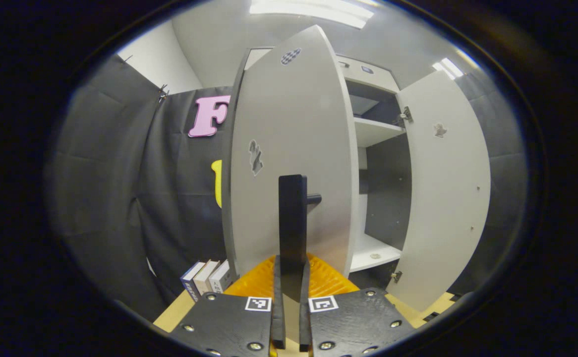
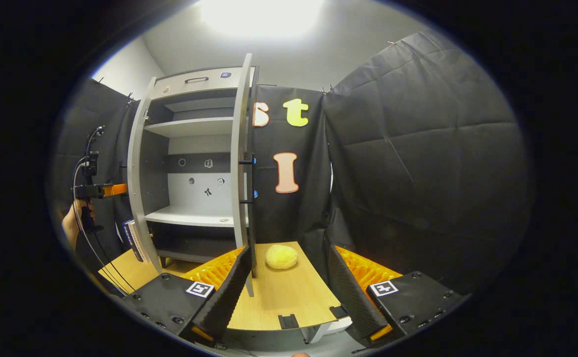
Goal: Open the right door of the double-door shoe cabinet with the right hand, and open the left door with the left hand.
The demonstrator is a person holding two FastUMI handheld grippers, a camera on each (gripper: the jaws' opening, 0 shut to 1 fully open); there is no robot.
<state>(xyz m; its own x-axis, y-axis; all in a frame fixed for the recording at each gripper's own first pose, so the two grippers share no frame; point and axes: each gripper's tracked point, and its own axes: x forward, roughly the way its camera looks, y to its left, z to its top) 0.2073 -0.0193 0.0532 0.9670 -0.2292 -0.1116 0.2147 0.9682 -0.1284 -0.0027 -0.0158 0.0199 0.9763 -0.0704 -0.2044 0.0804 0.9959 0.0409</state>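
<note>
Shoe cabinet (image 2: 190, 148): stands upright on the worktop (image 2: 284, 297) against the black cloth wall, both doors swung out and its shelves bare to the room.
Left door (image 1: 289, 163): stands open, edge-on close in front of the left claw, its dark bar handle (image 1: 292, 223) running up the face.
Right door (image 1: 445, 188): opened wide; in the right gripper view its edge faces the camera, with a black handle on the outer side.
Left claw (image 1: 291, 317): pressed together on the left door's handle, both fingers pinching the bar.
Right claw (image 2: 289, 292): spread wide, holding nothing, hanging near the right door's lower edge.
Books (image 1: 207, 278): a few standing upright just beside the cabinet's left side.
Yellow lump (image 2: 281, 257): lying on the worktop just beside the right door.
</note>
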